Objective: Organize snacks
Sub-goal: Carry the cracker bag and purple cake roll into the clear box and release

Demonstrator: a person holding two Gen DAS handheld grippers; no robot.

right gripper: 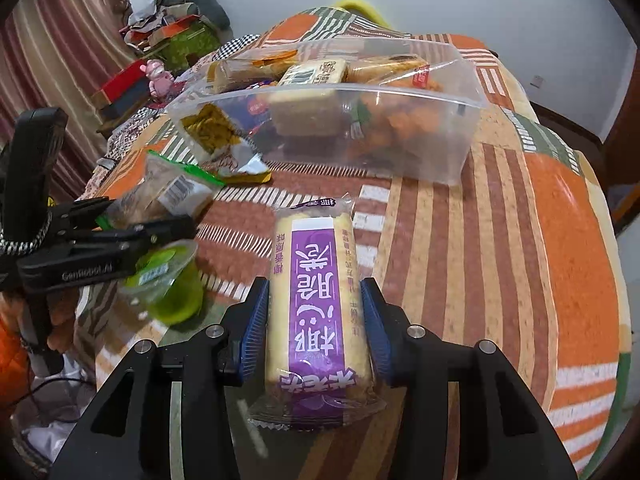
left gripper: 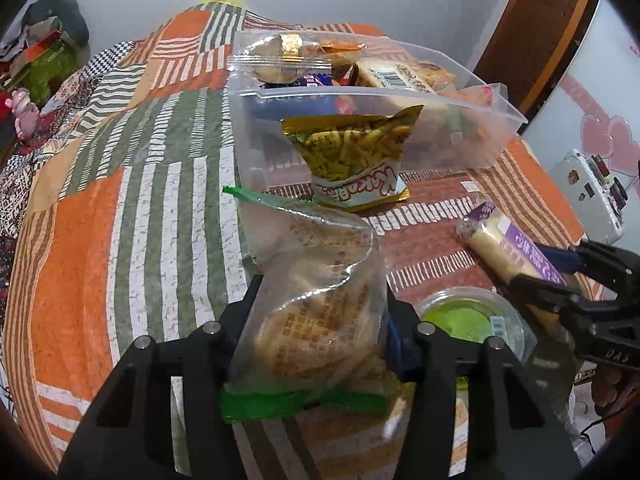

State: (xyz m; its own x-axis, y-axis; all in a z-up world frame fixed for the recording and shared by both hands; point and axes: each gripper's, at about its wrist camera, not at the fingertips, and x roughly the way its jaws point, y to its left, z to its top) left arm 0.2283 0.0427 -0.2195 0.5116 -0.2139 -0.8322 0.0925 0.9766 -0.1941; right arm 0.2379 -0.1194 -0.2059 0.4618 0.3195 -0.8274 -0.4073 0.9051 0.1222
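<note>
The left hand-held gripper (left gripper: 320, 320) is clamped on a clear cake bag (left gripper: 316, 304) with green seals, its fingers pressing both sides of the bag, which stands up between them above the quilt (left gripper: 132, 208). The right hand-held gripper (right gripper: 316, 332) is clamped on a purple-labelled roll (right gripper: 316, 300), blue pads (right gripper: 254, 332) against its long sides. A green jelly cup (left gripper: 468, 316) sits on the quilt between the two grippers, just below the left one's fingers in the right view. A gold fries bag (left gripper: 356, 156) leans against the near wall of the clear bin (left gripper: 492, 136), which lies farther back on the quilt and holds several wrapped snacks. A pink toy (right gripper: 158, 76) sits among clutter beyond the quilt's edge.
</note>
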